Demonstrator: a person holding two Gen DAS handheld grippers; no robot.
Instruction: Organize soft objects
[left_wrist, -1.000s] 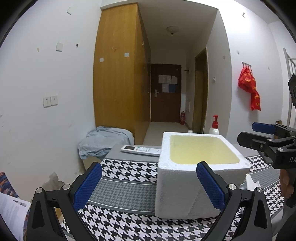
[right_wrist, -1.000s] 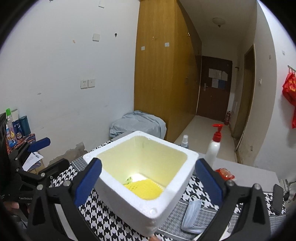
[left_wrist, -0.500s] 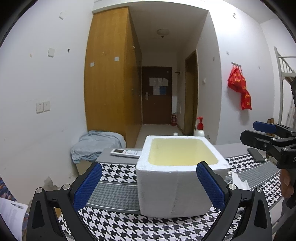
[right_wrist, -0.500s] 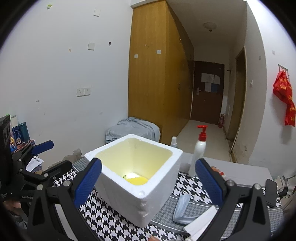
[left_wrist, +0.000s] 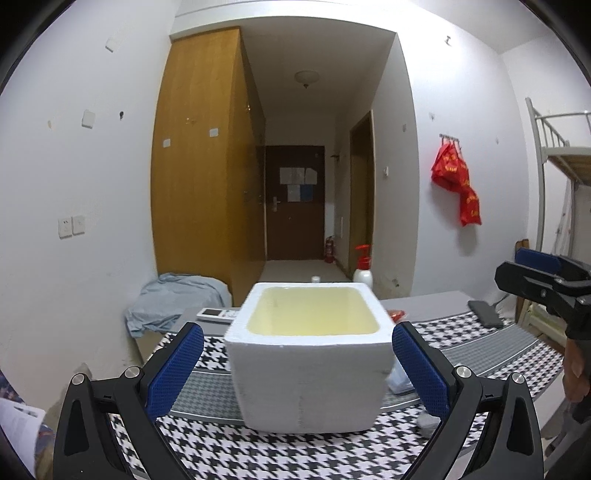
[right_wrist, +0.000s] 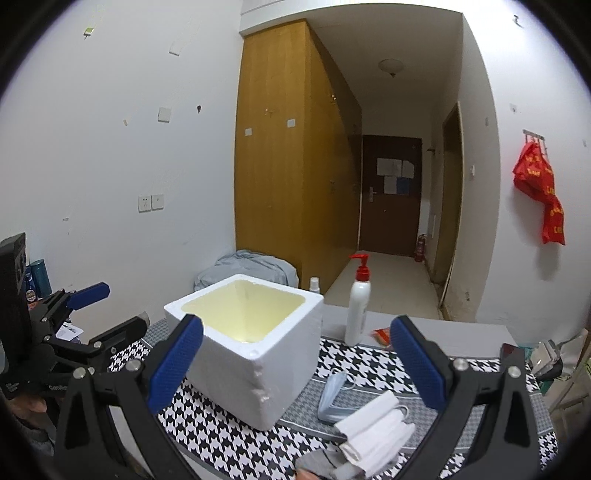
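The left gripper (left_wrist: 297, 363) is held low and level at the bottom of its frame, jaws wide apart and holding nothing. The right gripper (right_wrist: 295, 363) sits the same way, jaws apart too. One white foam box (right_wrist: 245, 345) stands mid-frame on the checked cloth (right_wrist: 369, 363). One blue face mask (right_wrist: 334, 393) and one folded white cloth (right_wrist: 375, 430) lie at lower right. One pump bottle (right_wrist: 358, 308) stands behind.

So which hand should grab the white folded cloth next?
Probably the right. The white folded cloth lies just below the open right gripper. The left gripper, also open, faces the foam box instead.
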